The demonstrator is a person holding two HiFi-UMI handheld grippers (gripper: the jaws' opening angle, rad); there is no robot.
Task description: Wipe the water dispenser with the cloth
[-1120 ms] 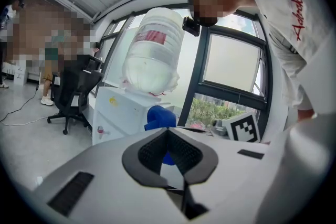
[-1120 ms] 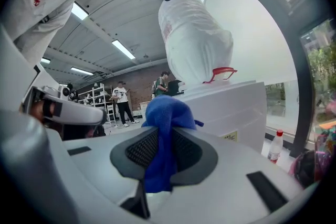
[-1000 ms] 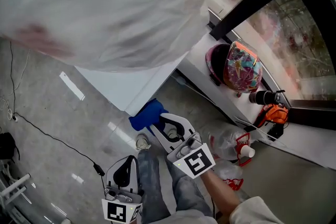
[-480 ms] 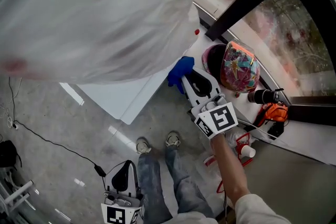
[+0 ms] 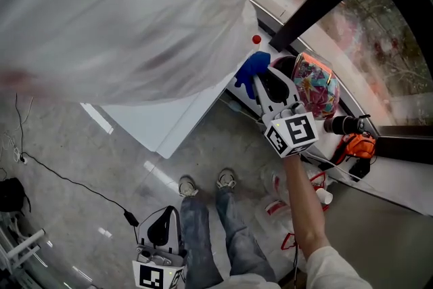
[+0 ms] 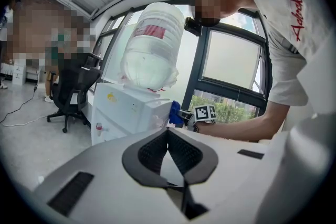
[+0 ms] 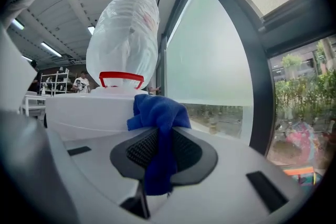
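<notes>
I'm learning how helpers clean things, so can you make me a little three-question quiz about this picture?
1. Pick one: what colour is the cloth pinched in the right gripper? A red, B blue, C green.
2. True or false: the left gripper is touching the water dispenser.
3. Fill the gap: the big bottle sits on ___ of the water dispenser.

Key: 1 B. 2 false; it hangs low by the person's legs, away from the water dispenser, jaws together on nothing. 3 top.
</notes>
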